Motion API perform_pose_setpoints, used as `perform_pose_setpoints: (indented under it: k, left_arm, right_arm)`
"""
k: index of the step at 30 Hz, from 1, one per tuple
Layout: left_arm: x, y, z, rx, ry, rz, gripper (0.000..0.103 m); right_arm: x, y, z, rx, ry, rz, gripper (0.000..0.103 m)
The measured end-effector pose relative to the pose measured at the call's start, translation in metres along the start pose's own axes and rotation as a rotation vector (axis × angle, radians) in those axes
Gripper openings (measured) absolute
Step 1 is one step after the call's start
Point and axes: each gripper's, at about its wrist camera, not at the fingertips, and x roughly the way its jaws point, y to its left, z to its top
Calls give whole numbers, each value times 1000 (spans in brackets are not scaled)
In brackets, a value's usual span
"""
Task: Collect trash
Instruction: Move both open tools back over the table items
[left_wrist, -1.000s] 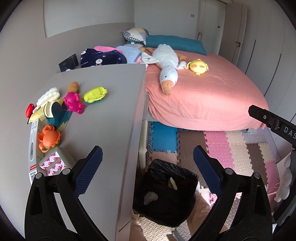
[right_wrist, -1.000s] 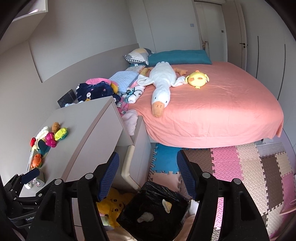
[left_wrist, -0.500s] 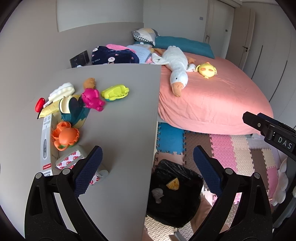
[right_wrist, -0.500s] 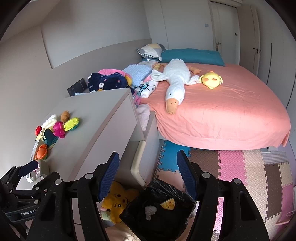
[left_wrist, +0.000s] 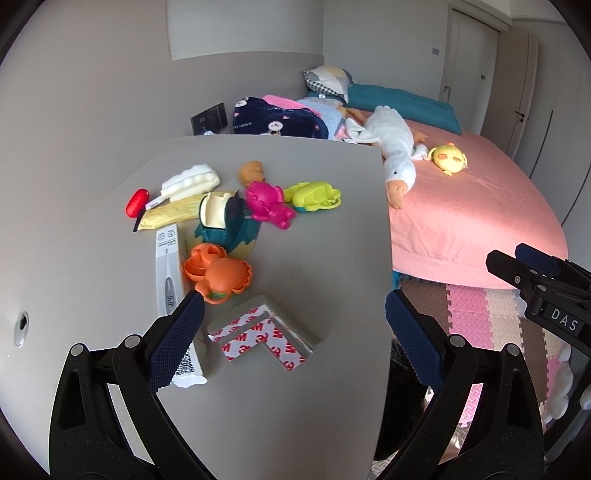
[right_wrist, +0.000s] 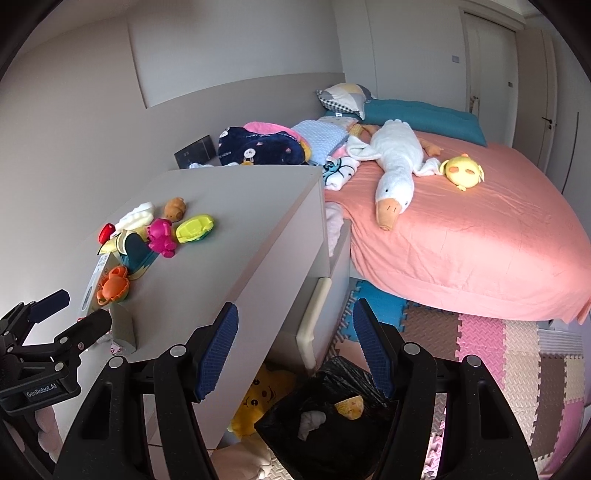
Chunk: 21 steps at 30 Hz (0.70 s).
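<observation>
My left gripper is open and empty over the grey dresser top. Between its fingers lies an L-shaped grey corner guard with red-printed white tape. A white thermometer box lies beside the left finger. My right gripper is open and empty above the floor beside the dresser. Under it stands a bin lined with a black bag, holding a yellow scrap and a white crumpled tissue. The left gripper also shows in the right wrist view.
Plastic toys lie on the dresser: orange crab, pink figure, lime car, teal cup. A pink bed holds a white goose plush. Foam floor mats and a yellow plush under the dresser.
My left gripper moved left, from over the bin to over the dresser top, closing on the corner guard. My right gripper shifted slightly; the bin stays below it.
</observation>
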Motion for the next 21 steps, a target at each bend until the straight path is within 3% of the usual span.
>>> perform_pose_setpoints:
  k: [21]
  left_arm:
    - [-15, 84, -13, -117, -4, 124, 95]
  right_arm:
    - [24, 91, -6, -160, 53, 127, 66]
